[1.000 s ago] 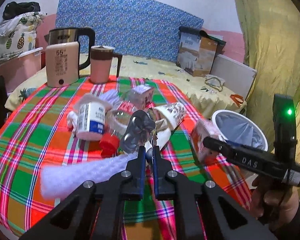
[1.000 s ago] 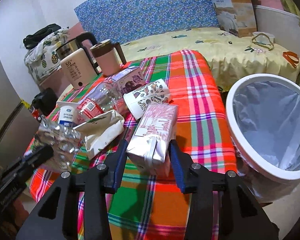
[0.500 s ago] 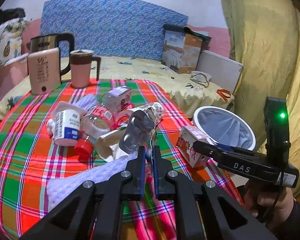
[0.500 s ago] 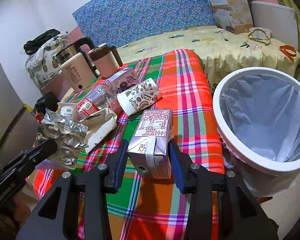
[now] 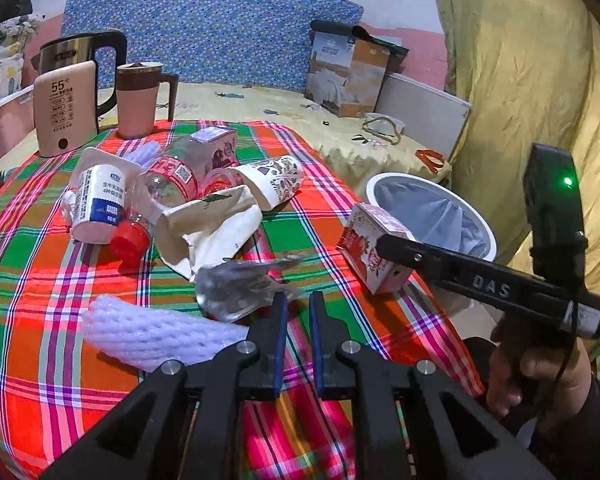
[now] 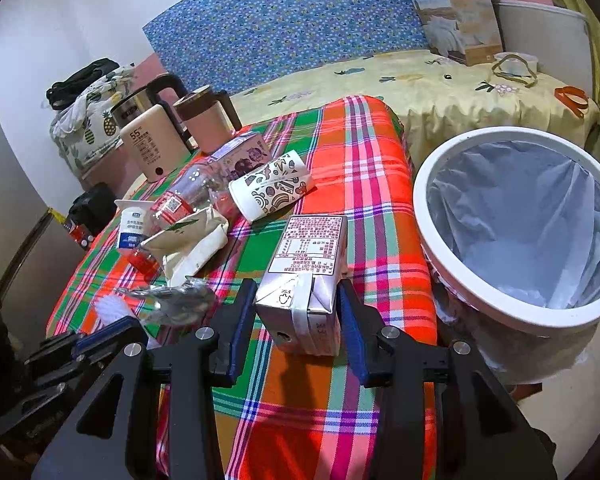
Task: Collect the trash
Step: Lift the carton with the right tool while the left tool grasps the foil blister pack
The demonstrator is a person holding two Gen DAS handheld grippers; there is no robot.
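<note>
My right gripper point(image 6: 298, 288) is shut on a drink carton point(image 6: 306, 276) and holds it over the plaid tablecloth, left of the white bin point(image 6: 428, 216) with a grey liner. The carton point(image 5: 374, 252) and bin point(image 5: 484, 232) also show in the left wrist view. My left gripper point(image 5: 299, 300) is slightly open and empty. A crumpled foil blister pack point(image 5: 244, 284) lies on the cloth just in front of its fingertips; it also shows in the right wrist view point(image 6: 176, 300).
On the cloth lie a white foam net point(image 5: 156, 332), a paper bag point(image 5: 212, 228), a plastic bottle with red cap point(image 5: 160, 188), a yogurt cup point(image 5: 98, 200), a patterned paper cup point(image 5: 276, 180) and a small box point(image 5: 218, 146). A kettle point(image 5: 66, 108) and mug point(image 5: 138, 98) stand behind.
My left gripper has let go of the foil blister pack, which now lies on the cloth. My right gripper has carried the carton a little toward the bin.
</note>
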